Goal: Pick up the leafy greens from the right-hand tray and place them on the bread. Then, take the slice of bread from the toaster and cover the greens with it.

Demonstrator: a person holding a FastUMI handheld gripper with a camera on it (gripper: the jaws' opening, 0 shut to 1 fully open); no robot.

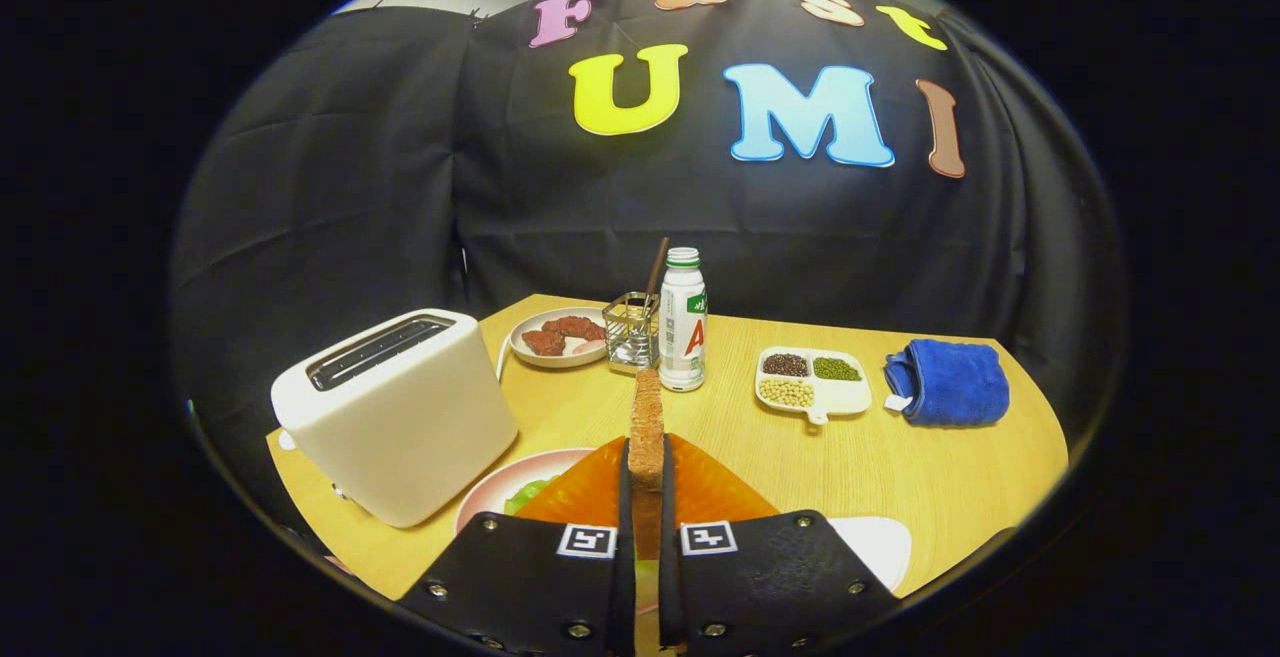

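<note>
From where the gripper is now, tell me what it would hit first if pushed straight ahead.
Probably the white plastic bottle with the green cap, beside the wire holder. The fingers are shut on the brown bread slice, which leads; depth is unclear.

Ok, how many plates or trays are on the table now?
4. Meat plate beyond the toaster; divided bean tray beside the blue cloth; pink plate and a white one under the claw, shut on bread slice. More may be hidden.

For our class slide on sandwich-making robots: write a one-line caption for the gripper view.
Gripper shut on an upright bread slice, above the pink plate with greens, beside the toaster.
</note>
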